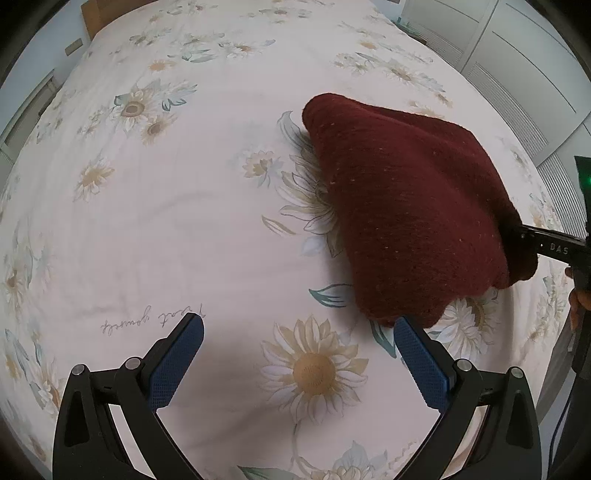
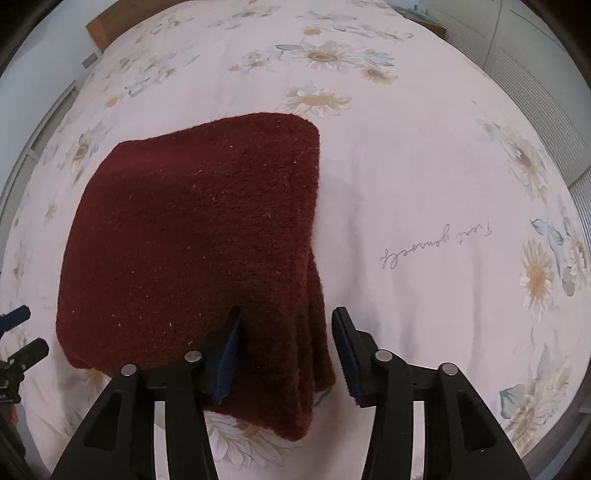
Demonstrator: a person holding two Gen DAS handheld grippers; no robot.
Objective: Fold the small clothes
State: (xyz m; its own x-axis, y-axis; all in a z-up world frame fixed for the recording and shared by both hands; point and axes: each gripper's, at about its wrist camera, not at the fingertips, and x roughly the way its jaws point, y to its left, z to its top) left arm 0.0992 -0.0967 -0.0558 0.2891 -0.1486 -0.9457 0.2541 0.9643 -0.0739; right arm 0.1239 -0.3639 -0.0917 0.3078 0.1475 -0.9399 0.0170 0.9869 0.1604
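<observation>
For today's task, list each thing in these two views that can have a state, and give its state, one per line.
maroon knit garment: folded in layers, lying on the bed
left gripper: open, holding nothing
right gripper: open, fingers astride the garment's near corner
bedsheet: spread flat, lightly creased

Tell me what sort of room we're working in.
Most likely a bedroom: the sweater lies on a bed with a sunflower-print sheet, a wooden headboard at the far end, and white louvered closet doors alongside.
</observation>
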